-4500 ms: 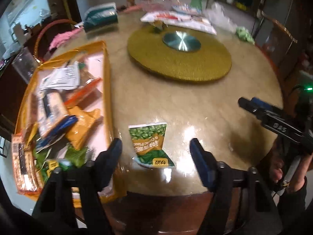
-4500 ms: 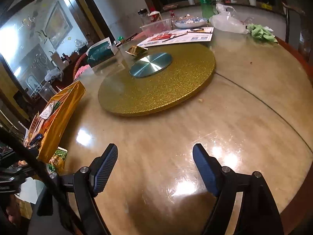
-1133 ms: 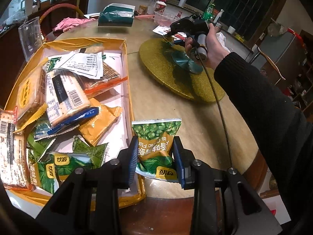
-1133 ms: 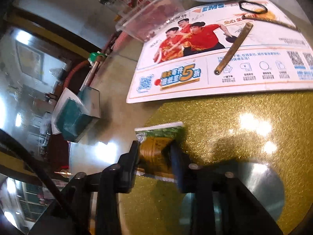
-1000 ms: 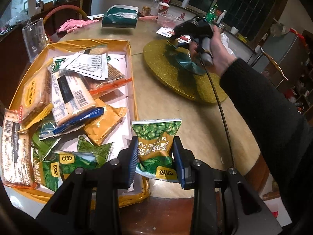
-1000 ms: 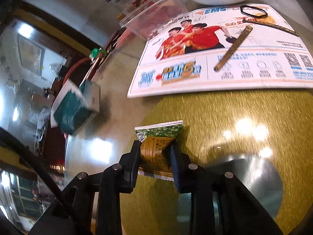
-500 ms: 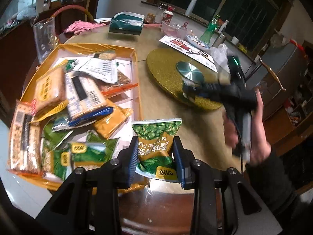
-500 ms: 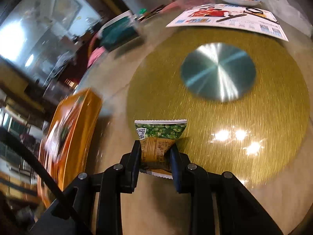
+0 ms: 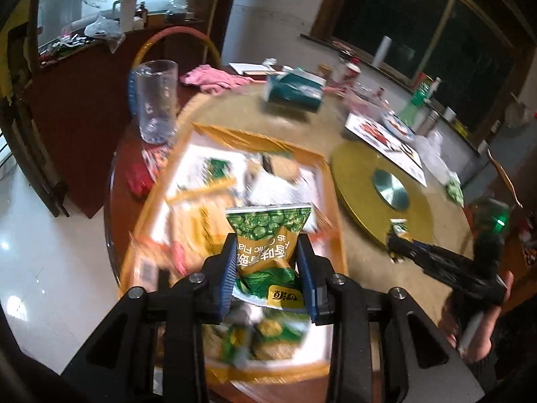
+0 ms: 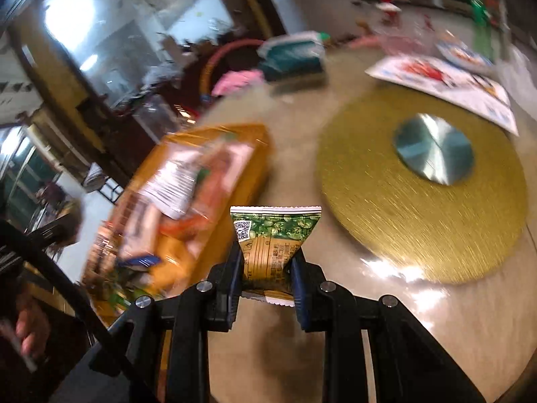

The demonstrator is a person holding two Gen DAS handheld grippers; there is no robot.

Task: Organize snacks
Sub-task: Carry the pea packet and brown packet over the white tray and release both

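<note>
A green pea pack (image 9: 266, 252) is clamped by the left gripper (image 9: 268, 270) over the blurred tray (image 9: 337, 215); a second pack (image 10: 272, 247), probably alike, is pinched by the right gripper (image 10: 266, 273).

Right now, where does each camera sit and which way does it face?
Left wrist: on the left gripper, looking down its fingers at a pea packet over the snack tray; the other hand shows.
Right wrist: on the right gripper, facing the table; second packet held.
Shared: tray, gold turntable.
</note>
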